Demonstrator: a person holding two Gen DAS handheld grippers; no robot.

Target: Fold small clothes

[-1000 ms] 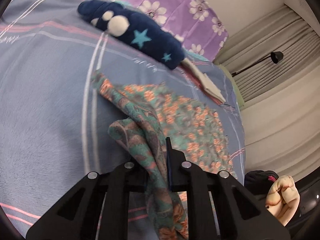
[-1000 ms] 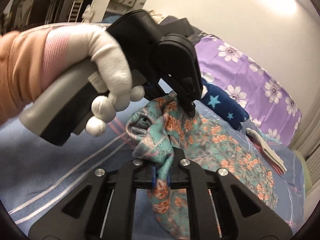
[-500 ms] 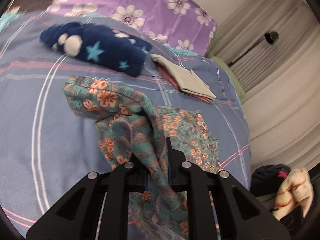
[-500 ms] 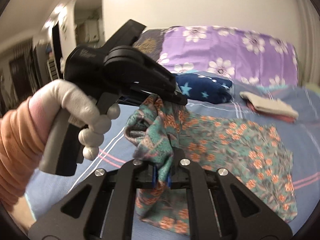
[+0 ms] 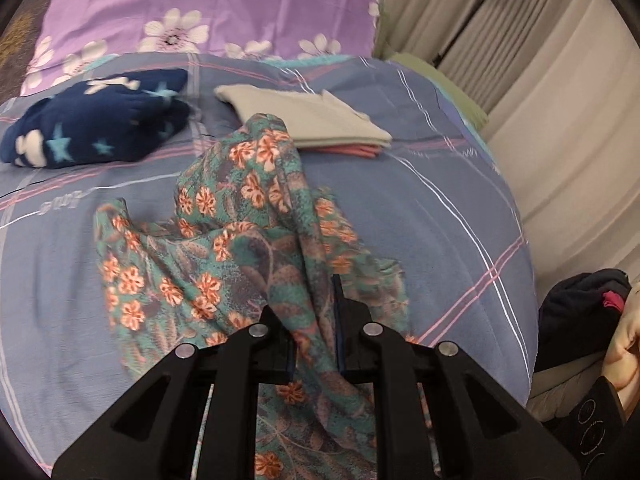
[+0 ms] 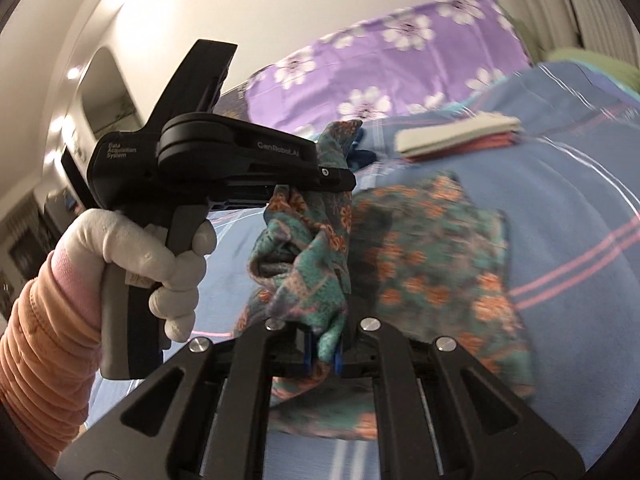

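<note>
Floral garment [image 5: 248, 240] higher, seemingly between both jaws.

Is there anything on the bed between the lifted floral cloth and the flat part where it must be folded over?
Nothing visible. Both the left gripper and right gripper pinch the floral cloth; its flat half lies bare.

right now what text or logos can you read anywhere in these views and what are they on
"GenRobot.AI": on the black side of the left gripper, seen from the right wrist view.
"Data Acquisition System": small print on the rear of that same gripper body; slightly blurred, so this reading is probable.
Pale lettering woven into the blue striped bedsheet: too blurred to read.
Flowered garment, right gripper: no text visible.
</note>
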